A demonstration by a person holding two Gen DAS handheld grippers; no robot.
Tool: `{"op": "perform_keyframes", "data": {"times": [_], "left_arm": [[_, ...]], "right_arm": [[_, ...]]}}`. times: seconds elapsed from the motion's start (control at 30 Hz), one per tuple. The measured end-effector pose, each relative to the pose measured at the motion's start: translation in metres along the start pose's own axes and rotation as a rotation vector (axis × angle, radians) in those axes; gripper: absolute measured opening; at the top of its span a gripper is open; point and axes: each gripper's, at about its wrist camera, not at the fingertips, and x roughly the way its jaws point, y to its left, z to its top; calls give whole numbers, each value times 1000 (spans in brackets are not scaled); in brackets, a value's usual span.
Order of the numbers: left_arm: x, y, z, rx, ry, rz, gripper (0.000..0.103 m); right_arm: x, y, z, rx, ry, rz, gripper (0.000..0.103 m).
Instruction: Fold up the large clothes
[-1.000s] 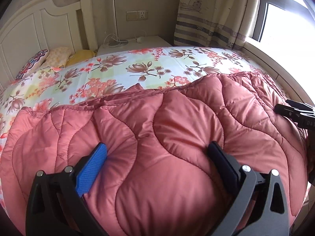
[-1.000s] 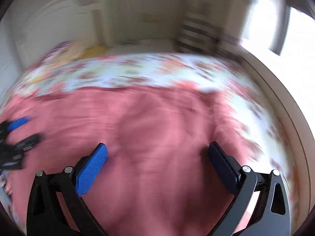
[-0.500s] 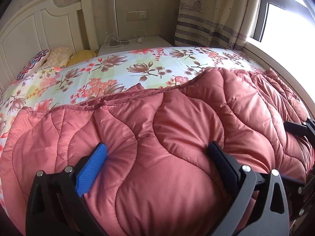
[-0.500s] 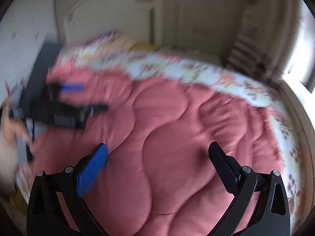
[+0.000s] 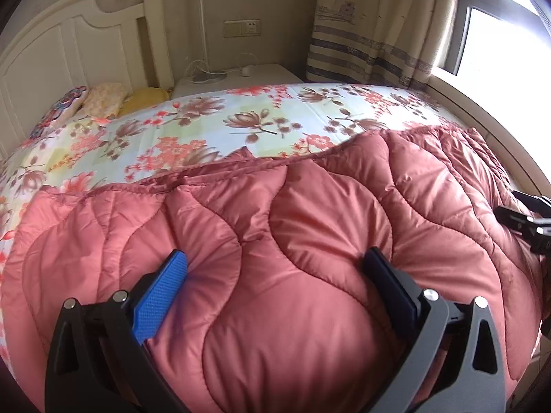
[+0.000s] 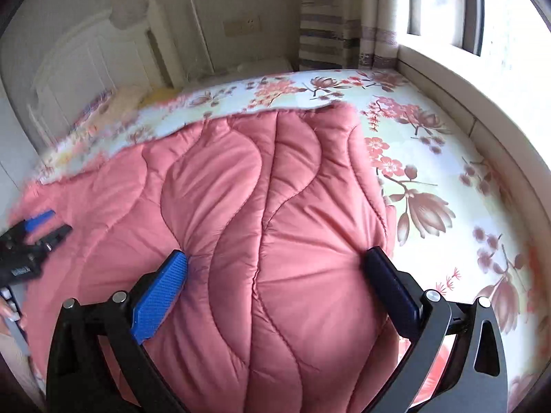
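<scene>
Both claws, left (image 5: 275, 282) and right (image 6: 275, 282), were spread wide over the coat (image 5: 275, 258) on the bed (image 5: 241, 120); next they needed to pinch its near edge.

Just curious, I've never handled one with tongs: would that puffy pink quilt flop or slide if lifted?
The quilt looks soft and puffy, so it would probably sag. Its shiny fabric may slip between the fingers. Probably light for its bulk.
</scene>
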Motion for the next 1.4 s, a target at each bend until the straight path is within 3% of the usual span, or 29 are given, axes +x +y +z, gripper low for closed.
{"op": "perform_keyframes", "data": {"times": [0.07, 0.13, 0.23, 0.33, 0.43, 0.57, 0.7, 0.8, 0.83, 0.9, 0.97, 1.07, 1.17, 1.27, 1.4], "left_arm": [[-18, 1, -1, -42, -26, 51, 100], [-42, -2, -7, -43, -69, 13, 100], [-73, -18, -24, 22, -102, -27, 101], [-58, -34, -45, 97, -22, 8, 101], [-51, -34, -57, 101, -69, 18, 101], [-63, -21, -46, 68, -59, 29, 101], [-81, 26, -44, -26, -122, 147, 101], [-65, 78, -54, -148, -54, 214, 101], [-63, 88, -58, -171, -52, 194, 101], [-59, 102, -64, -211, -50, 156, 101], [-59, 95, -62, -184, -46, 207, 101], [-76, 80, -59, -181, -91, 261, 97], [-104, 53, -57, -177, -181, 139, 97], [-116, 15, -59, -78, -203, 24, 98], [-87, -39, -72, 108, -119, 58, 98]], "right_arm": [[-1, 9, 1, -29, -1, -46, 99], [-15, 19, 1, -45, -37, -79, 98], [-44, 43, -6, -115, -114, 51, 98], [-54, 76, -21, -264, -110, 177, 98], [-23, 101, -42, -384, -15, 144, 99], [-19, 94, -36, -334, -4, 166, 98], [-43, 67, -24, -286, -61, 83, 98], [-37, 22, -20, -143, -44, -5, 98], [-30, 9, -20, -98, -21, -26, 98], [-13, -20, -25, 40, 45, 74, 98], [-6, -36, -31, 150, 74, 161, 99], [-20, -21, -28, 73, 29, 58, 98], [-52, 6, -28, -41, -92, 21, 98], [-81, 46, -37, -204, -188, 44, 98], [-78, 84, -58, -346, -154, 91, 99]]}}
